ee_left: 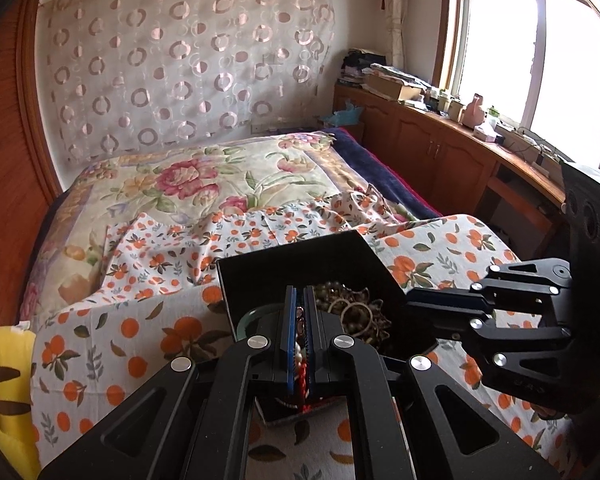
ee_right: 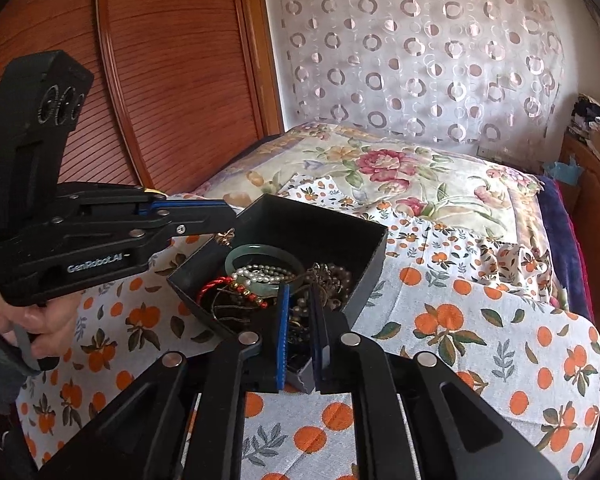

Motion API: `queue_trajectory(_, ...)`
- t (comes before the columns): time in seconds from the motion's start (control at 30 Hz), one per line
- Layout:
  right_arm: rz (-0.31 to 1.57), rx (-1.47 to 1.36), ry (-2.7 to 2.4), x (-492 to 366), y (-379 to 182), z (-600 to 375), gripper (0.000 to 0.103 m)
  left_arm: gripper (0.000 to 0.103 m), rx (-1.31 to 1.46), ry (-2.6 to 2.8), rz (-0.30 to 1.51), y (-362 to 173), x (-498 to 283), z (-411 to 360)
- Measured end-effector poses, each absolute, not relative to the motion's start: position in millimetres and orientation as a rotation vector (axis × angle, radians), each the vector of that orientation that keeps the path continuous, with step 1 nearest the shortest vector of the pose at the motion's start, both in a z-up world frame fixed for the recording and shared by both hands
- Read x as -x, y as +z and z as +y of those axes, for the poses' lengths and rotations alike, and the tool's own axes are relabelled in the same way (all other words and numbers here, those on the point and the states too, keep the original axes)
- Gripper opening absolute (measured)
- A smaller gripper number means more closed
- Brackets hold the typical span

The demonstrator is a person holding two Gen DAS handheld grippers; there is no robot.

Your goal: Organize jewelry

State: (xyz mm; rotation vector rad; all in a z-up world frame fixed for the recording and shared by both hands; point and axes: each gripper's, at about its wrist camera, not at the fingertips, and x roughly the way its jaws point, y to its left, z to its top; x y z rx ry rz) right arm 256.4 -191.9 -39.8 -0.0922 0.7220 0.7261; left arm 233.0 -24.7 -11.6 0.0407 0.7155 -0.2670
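Obs. The open black square cardboard box [ee_right: 366, 280] of jewelry sits on the white orange-print cloth [ee_right: 460, 320] spread over the bed. It is not level: its left corner sits lower than its far one.

Left gripper [ee_right: 226, 220]: jaws fully closed, pinching a small gold charm [ee_right: 226, 237] that dangles just above the box's left rim.

Right gripper [ee_right: 300, 304]: jaws a narrow slit apart at the box's near corner. The tangle of dark brown beads [ee_right: 332, 280] lies beyond the slit. I see nothing gripped, and I cannot tell whether either pad touches the wall.

Inside the box, left half: a pale green jade bangle [ee_right: 260, 252], a white pearl strand [ee_right: 260, 274] lying across it, and a red braided cord bracelet [ee_right: 220, 286] beside them.

Risks, as I judge them:
- The charm is tiny and held by an edge. Any slackening of the left jaws, or a brush against the rim, drops it into the heap or onto the cloth outside the box, where the busy print would hide it.
- If the charm trails a chain I cannot see, lifting may drag other pieces over the rim.
- The box rests on soft bedding. A push from the right jaws on the near corner could tip it left and spill the contents.
- Closing the right jaws in the tangle takes several strands at once. The beads look knotted, so one pull may haul up the whole clump.
- The two grippers work close together over the box, so a collision could jar the charm loose.
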Motion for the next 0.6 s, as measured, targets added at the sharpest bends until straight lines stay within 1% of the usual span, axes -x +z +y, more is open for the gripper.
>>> queue_trajectory(0.13, 0.720, 0.088, 0.716, -257, -41, -194, 0.011, 0.004, -0.042, -0.250, 0.709, -10, -240, -26)
queue_trajectory(0.2, 0.718, 0.089, 0.709, -256, -41, -195, 0.011, 0.011, -0.036, -0.249, 0.709, -10, -240, -26)
queue_trajectory(0.27, 0.717, 0.090, 0.701, -255, -40, -195, 0.011, 0.023, -0.037, -0.240, 0.704, -10, -239, -25)
queue_trajectory(0.3, 0.715, 0.091, 0.697, -255, -39, -195, 0.011, 0.025, -0.036, -0.235, 0.701, -10, -237, -24)
queue_trajectory(0.33, 0.713, 0.093, 0.695, -254, -37, -195, 0.011, 0.030, -0.032, -0.231, 0.699, -9, -235, -23)
queue_trajectory(0.4, 0.706, 0.099, 0.687, -252, -34, -196, 0.011, 0.034, -0.024, -0.223, 0.696, -9, -229, -20)
queue_trajectory(0.47, 0.698, 0.100, 0.680, -248, -29, -196, 0.011, 0.052, -0.020, -0.209, 0.690, -7, -221, -17)
queue_trajectory(0.5, 0.694, 0.102, 0.675, -245, -27, -197, 0.011, 0.055, -0.016, -0.205, 0.685, -6, -217, -16)
queue_trajectory(0.53, 0.689, 0.102, 0.669, -241, -25, -198, 0.011, 0.061, -0.012, -0.198, 0.681, -5, -212, -15)
queue_trajectory(0.57, 0.684, 0.100, 0.662, -236, -23, -199, 0.011, 0.071, -0.010, -0.187, 0.677, -4, -207, -13)
queue_trajectory(0.6, 0.680, 0.096, 0.656, -232, -22, -200, 0.014, 0.076, -0.010, -0.171, 0.669, -3, -199, -12)
